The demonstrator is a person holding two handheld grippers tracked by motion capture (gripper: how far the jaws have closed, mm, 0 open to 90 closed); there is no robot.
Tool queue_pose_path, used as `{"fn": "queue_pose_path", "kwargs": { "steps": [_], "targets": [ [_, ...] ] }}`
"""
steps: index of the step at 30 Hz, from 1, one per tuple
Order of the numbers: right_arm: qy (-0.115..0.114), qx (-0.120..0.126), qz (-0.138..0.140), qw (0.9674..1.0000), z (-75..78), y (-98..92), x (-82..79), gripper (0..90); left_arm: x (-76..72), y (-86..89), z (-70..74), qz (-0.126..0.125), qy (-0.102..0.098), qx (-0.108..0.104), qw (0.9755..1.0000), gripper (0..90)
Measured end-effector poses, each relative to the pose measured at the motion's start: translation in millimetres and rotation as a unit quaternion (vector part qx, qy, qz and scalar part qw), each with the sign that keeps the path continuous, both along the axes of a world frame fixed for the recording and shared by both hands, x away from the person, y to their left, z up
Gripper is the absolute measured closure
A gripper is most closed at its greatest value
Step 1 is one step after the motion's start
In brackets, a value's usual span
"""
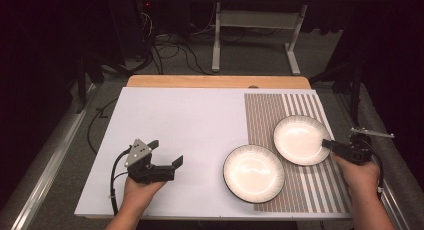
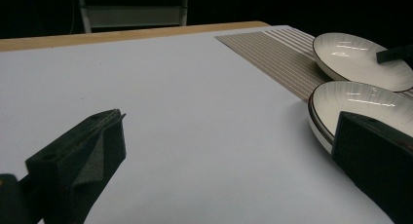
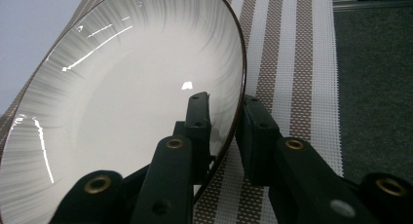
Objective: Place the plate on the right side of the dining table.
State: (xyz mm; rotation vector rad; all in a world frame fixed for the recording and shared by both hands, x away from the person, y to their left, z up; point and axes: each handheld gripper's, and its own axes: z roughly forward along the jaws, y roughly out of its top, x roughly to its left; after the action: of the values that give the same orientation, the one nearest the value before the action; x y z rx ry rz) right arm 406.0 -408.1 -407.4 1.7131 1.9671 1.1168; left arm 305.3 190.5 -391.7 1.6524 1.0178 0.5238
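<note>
Right gripper (image 3: 221, 119) clamps the rim of the right plate (image 1: 300, 139), still on the mat (image 1: 305, 190); left gripper (image 1: 167, 157) open, idle; lift remains

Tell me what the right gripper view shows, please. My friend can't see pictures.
The right gripper has its two black jaws on either side of the rim of a white plate, one inside the rim and one outside. The plate sits on a striped mat, with dark floor beyond the mat.
</note>
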Motion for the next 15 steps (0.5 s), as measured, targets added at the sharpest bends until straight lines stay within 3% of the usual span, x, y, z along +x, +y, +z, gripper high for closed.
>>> {"fn": "queue_pose_path", "kwargs": {
  "steps": [4, 15],
  "targets": [
    [0.008, -0.031, -0.006, 0.9995, -3.2, 1.3, 2.8, 79.3, 0.6, 0.4, 0.4, 0.002, 0.0, -0.001, 1.0, 0.2],
    [0.002, -0.028, -0.008, 0.9996, -4.5, 3.2, 4.9, 80.6, 1.6, -0.6, 0.0, 0.002, 0.001, -0.001, 1.0, 0.2]
  ]
}}
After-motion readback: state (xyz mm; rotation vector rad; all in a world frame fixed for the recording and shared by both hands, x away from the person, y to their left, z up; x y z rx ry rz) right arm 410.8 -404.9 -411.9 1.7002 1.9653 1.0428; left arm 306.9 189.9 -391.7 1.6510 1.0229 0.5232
